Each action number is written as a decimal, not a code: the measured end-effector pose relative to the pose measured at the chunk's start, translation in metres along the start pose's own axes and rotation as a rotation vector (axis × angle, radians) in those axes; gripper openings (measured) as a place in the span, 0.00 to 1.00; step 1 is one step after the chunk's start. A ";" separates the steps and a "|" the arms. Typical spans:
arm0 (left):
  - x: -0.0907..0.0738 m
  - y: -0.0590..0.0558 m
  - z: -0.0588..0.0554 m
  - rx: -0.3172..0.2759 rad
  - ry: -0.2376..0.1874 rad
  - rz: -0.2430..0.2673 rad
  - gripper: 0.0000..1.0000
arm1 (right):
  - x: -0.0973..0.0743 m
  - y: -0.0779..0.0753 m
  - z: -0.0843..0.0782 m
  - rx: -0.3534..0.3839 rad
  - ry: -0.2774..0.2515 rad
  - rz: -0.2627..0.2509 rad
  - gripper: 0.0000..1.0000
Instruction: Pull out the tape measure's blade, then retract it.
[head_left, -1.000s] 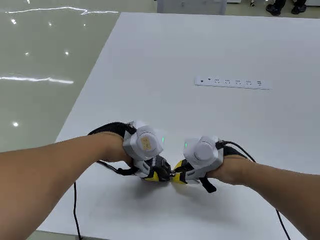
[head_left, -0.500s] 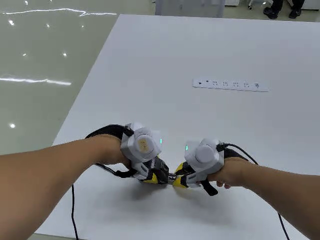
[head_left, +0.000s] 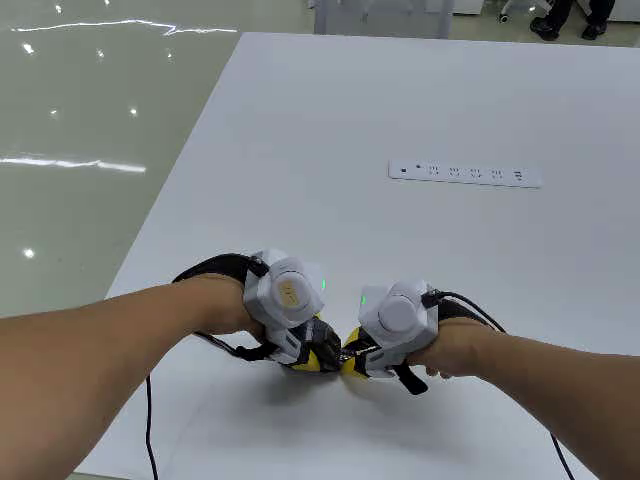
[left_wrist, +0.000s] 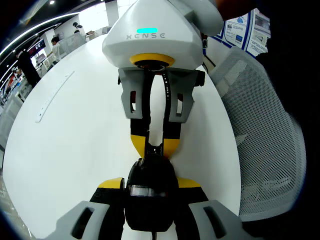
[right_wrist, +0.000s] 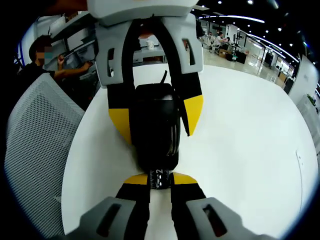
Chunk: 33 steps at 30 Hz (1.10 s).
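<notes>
A black tape measure (head_left: 324, 340) sits low over the white table (head_left: 420, 90) near its front edge. My left gripper (head_left: 314, 358) is shut on its case (left_wrist: 150, 195), one yellow-tipped jaw on each side. My right gripper (head_left: 352, 362) faces it nose to nose and is shut on the end of the blade (right_wrist: 159, 176), where printed numerals show between its yellow tips. Only a very short piece of blade spans from the case (right_wrist: 155, 125) to the right gripper (right_wrist: 159, 179). In the left gripper view, the right gripper's fingertips (left_wrist: 169, 146) pinch right at the case's mouth.
A white power strip (head_left: 465, 173) lies farther back on the table. The table's left edge drops to a glossy floor (head_left: 80, 120). Black cables (head_left: 480, 300) trail from both grippers. A grey mesh chair (left_wrist: 260, 150) stands just behind the front edge.
The right gripper has moved left toward the left one, so the gap between them has closed and the exposed blade is shorter than half a second ago.
</notes>
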<state>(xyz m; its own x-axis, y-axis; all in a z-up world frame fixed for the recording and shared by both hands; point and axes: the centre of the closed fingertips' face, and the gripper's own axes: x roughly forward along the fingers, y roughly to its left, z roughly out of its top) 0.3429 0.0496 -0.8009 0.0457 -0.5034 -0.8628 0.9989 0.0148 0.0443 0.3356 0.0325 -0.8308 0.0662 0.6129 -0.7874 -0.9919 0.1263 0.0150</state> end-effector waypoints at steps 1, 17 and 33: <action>0.000 0.000 0.000 -0.002 0.001 0.000 0.34 | 0.000 0.001 0.000 -0.002 0.003 0.003 0.14; -0.003 0.001 -0.001 -0.026 -0.012 0.011 0.34 | -0.014 -0.004 -0.013 0.008 0.054 0.009 0.13; -0.002 0.001 -0.001 -0.021 -0.007 0.010 0.34 | -0.026 -0.005 -0.030 0.031 0.088 -0.004 0.13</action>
<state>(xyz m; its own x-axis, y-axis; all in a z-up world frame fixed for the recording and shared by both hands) 0.3440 0.0517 -0.7995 0.0556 -0.5091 -0.8589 0.9984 0.0383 0.0419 0.3353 -0.0075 -0.8294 0.0587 0.5418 -0.8385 -0.9877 0.1533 0.0299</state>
